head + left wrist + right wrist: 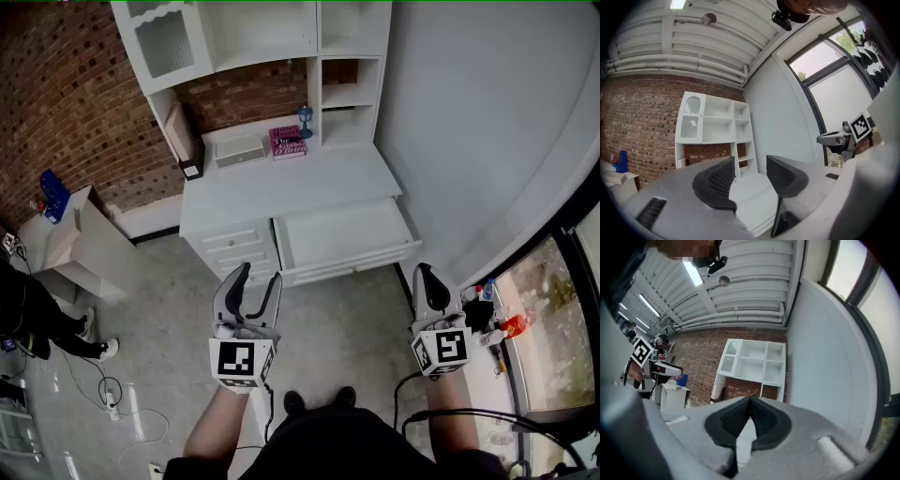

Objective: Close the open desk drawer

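Hovering short of the white worktop [309,183], the left tongs [261,277] stand spread apart and empty. The wide drawer [342,232] juts out ahead, between both tools. The right tongs [423,272], pinched together on nothing, look best placed to press its front panel [354,265] squarely, pushing straight in.

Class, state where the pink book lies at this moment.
In the head view, the pink book lies at the back of the white desk top, between a white box and a blue goblet.
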A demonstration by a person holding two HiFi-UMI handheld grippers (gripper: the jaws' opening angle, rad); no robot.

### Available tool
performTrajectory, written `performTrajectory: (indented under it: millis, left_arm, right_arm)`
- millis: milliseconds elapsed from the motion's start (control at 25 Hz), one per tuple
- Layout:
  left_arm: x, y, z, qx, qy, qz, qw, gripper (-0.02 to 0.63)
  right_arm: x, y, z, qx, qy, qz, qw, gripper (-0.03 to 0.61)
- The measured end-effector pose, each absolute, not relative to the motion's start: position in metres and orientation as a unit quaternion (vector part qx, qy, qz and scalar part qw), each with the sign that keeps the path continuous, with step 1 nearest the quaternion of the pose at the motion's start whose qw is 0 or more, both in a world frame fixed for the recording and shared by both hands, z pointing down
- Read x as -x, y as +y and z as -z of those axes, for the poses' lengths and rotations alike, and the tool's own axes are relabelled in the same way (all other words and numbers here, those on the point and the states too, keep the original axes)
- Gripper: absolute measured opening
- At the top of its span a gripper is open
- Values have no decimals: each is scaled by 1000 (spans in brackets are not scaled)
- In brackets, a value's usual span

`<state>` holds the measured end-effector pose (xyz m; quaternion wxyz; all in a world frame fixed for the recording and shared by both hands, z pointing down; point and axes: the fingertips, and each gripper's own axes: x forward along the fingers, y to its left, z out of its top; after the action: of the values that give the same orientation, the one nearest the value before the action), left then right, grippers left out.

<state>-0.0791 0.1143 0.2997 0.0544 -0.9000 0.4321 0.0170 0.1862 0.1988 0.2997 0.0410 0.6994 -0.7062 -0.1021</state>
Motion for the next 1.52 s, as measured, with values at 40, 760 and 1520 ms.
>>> performTrajectory:
  millis: [40, 760, 1520]
  left_arm:
    - [81, 115, -299, 900, 432, -17, 56, 210]
    - [88, 135, -361, 877, 480, 28, -11, 210]
    - [164, 146, -390, 801, 596, 43, -38, 210]
  right_arm:
    - [-185, 200, -301, -701, -705, 99, 39, 3]
    - [-212, 195, -338, -695, -718, 40, 15, 165]
    - [-211, 140, -401, -668, -744, -12, 9, 161]
